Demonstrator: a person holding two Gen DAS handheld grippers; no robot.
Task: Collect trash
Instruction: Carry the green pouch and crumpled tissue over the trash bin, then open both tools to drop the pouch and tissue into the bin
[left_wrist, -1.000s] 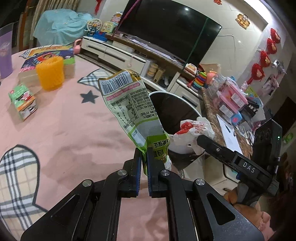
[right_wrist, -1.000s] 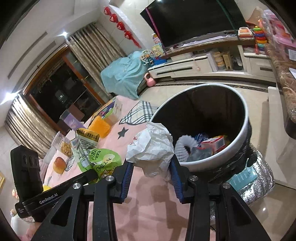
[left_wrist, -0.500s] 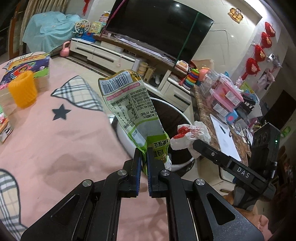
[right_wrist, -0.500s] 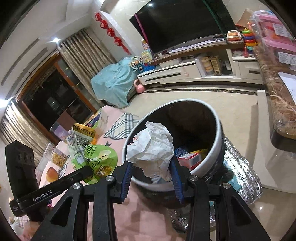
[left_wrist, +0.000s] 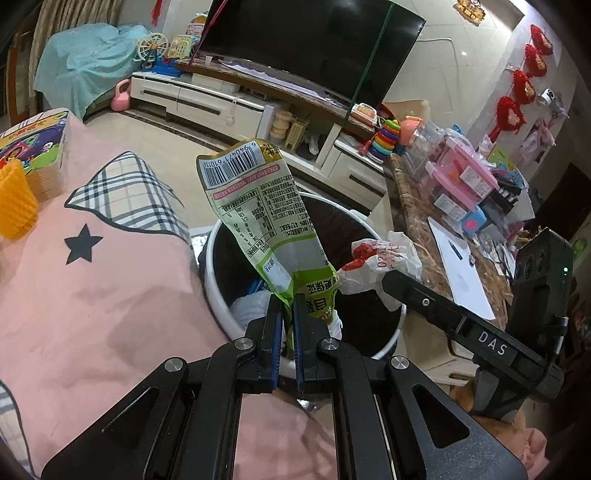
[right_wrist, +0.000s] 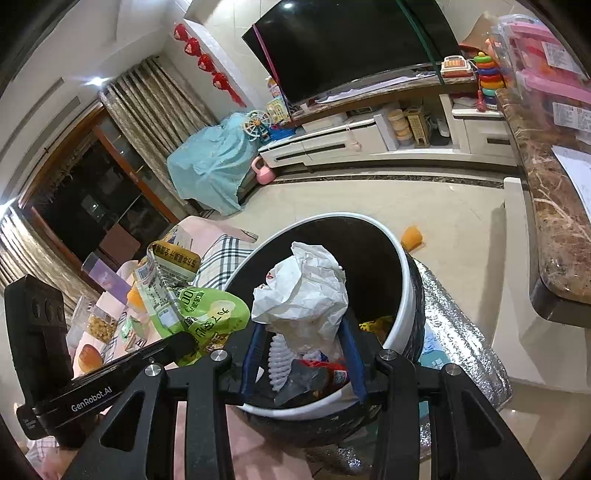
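My left gripper (left_wrist: 288, 306) is shut on the lower end of a green snack bag (left_wrist: 258, 206), which stands up over the mouth of the trash bin (left_wrist: 212, 273). The bin is black inside with a white rim and holds several pieces of trash. Crumpled white paper (right_wrist: 306, 291) with red print sits between the blue pads of my right gripper (right_wrist: 301, 328), which is shut on it above the bin's (right_wrist: 406, 280) near side. In the right wrist view the green bag (right_wrist: 207, 314) hangs just left of the paper. The left wrist view shows the paper (left_wrist: 380, 254) to the right of the bag.
The pink-clothed table (left_wrist: 92, 295) lies left of the bin, with an orange cup (left_wrist: 14, 199) and a picture box (left_wrist: 33, 147) on it. A silver foil bag (right_wrist: 461, 332) leans against the bin. A marble counter (right_wrist: 554, 221) runs along the right. An orange cup (right_wrist: 412, 238) lies on the floor.
Both grippers have carried their trash from over the table's edge to above the bin's mouth. Both still grip the bag and the paper.
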